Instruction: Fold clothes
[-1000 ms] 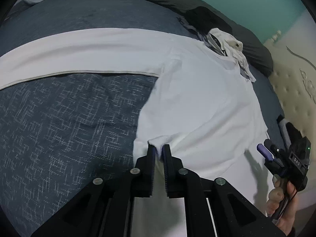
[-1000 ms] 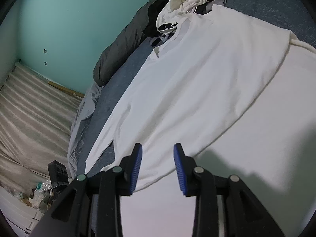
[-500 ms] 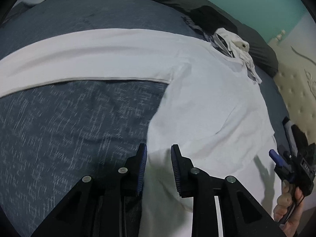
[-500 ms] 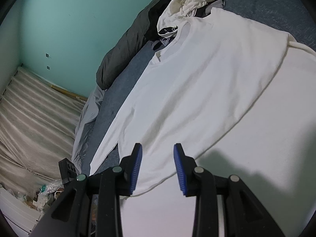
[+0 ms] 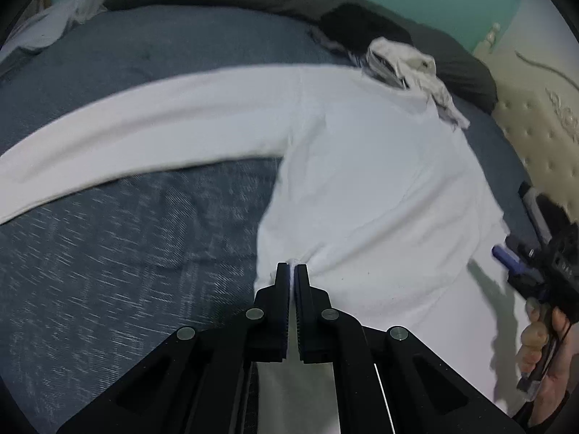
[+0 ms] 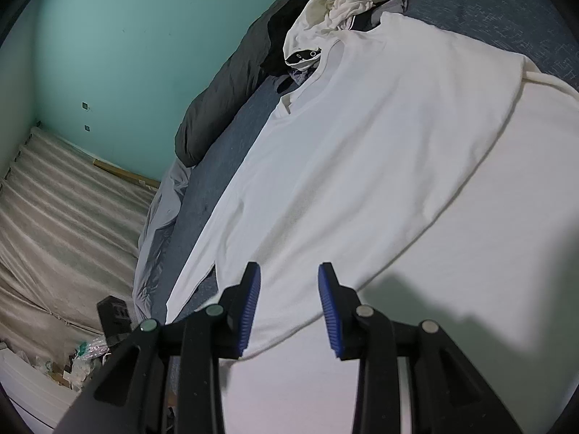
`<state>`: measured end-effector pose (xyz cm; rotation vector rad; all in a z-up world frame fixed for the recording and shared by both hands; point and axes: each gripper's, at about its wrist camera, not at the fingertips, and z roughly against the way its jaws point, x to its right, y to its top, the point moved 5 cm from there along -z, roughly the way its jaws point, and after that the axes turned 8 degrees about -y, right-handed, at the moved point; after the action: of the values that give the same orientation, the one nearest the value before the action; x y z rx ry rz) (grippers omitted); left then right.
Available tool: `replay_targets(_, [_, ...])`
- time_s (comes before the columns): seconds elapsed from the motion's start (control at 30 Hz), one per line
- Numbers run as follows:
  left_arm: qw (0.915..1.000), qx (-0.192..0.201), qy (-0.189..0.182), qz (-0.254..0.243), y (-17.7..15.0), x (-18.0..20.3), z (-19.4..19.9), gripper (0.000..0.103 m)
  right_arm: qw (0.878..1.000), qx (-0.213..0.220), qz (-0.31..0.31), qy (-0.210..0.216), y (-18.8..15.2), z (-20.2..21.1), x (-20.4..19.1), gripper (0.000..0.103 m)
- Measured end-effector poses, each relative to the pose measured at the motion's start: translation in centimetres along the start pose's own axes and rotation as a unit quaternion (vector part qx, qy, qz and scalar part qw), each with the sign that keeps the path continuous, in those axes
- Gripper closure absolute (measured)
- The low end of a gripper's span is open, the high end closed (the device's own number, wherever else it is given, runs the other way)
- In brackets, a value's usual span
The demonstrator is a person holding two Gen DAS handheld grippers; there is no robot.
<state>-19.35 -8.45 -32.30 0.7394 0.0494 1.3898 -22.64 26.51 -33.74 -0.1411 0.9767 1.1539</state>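
Left pinch on the shirt hem — right idle.
Your left gripper (image 5: 292, 267) just closed on the white shirt (image 5: 362, 181); your right gripper (image 6: 288, 282) hovers partly open w/ nothing held.

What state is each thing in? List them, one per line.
Shirt: spread flat on the bed, sleeve stretched out, side edge pinched up.
Left gripper: just closed, shut on the shirt.
Right gripper: open, empty, over the shirt.
Clothes pile: crumpled, unfolded, by the collar.
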Motion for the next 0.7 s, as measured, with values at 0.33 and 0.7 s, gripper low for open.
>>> replay_targets(0.33, [0.9972, -0.033, 0.017, 0.065, -0.1, -2.7, -2.5, 0.096, 1.0, -0.001, -0.004, 0.001, 0.1, 0.0, 0.2, 0.07])
replay_targets(0.7, [0.9965, -0.075, 0.015, -0.035, -3.7, 2.5, -0.5, 0.07, 1.0, 0.005, -0.012, 0.003, 0.3, 0.5, 0.5, 0.07])
